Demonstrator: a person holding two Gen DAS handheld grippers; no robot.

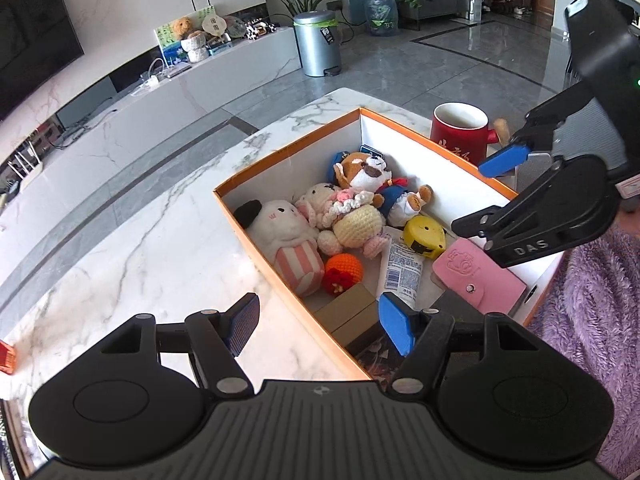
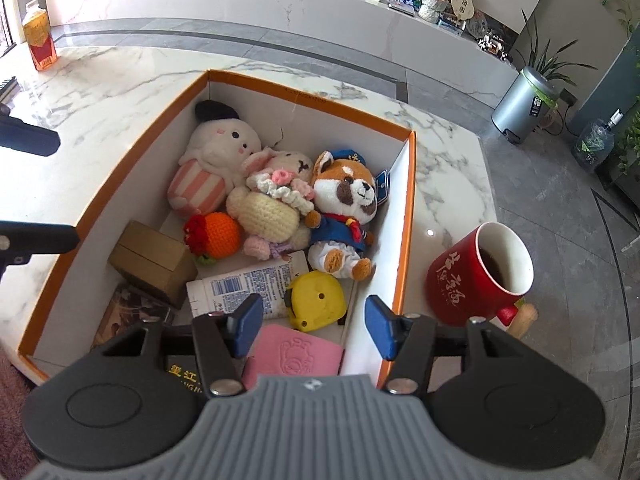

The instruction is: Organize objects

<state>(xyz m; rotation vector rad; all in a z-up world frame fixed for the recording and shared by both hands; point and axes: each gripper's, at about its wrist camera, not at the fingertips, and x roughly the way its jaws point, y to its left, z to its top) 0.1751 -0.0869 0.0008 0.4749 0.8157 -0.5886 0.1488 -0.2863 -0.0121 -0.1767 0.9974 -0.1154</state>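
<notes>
2 grippers hang spread and empty over an orange-rimmed box (image 2: 404, 216) of toys on a white marble table (image 2: 120, 76): the left gripper (image 1: 318, 326) and right gripper (image 2: 314, 326). Beside the box stands a red mug (image 2: 476, 276); behind, a grey tiled floor (image 1: 420, 64) and steel bin (image 1: 318, 42).

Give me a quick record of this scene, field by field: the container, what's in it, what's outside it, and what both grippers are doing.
container: orange-rimmed box, open, on marble table
soft toys inside: sailor fox plush, crocheted bunny, white plush, crocheted orange
other contents: yellow tape measure, white tube, pink card holder, brown box
outside box: red mug, dark liquid inside
left gripper: open, empty, over box's near wall
right gripper: open, empty, above pink card holder
</notes>
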